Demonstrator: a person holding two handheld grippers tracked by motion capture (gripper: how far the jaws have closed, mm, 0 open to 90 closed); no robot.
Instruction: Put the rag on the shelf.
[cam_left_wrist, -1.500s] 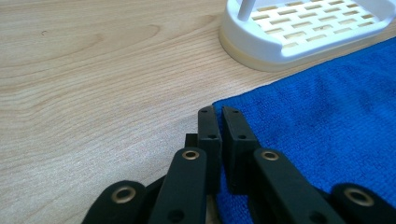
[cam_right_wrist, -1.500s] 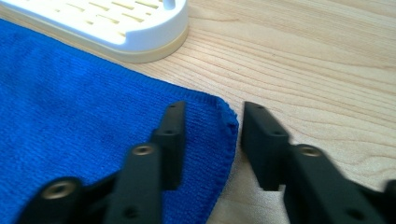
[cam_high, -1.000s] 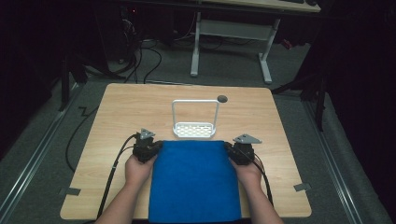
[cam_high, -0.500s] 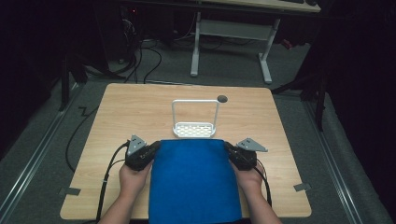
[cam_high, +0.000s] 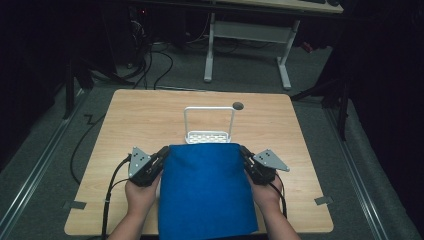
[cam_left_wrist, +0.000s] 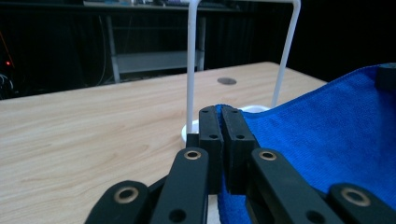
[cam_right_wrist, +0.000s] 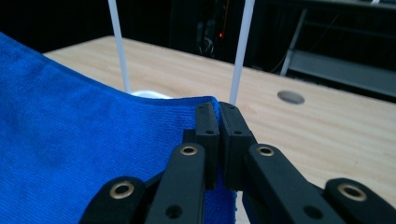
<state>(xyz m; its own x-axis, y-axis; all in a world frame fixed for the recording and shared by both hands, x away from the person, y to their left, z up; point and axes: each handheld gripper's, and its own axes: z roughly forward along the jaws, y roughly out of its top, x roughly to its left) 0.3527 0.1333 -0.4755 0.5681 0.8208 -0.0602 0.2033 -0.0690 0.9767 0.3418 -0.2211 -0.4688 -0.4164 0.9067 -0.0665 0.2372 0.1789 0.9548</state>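
Both grippers, left gripper (cam_high: 161, 156) and right gripper (cam_high: 245, 156), fingers clamped on the blue cloth's (cam_high: 205, 192) far corners, have drawn it back toward the worktop's (cam_high: 150, 115) near edge, stretched taut just short of the white wire rack (cam_high: 209, 125).

Table (cam_high: 150, 120) evenly lit, surroundings dark, gripper views' backgrounds soft

The blue cloth (cam_high: 206, 192) covers the white rack's base (cam_high: 209, 136) partly; its near edge is cut off.
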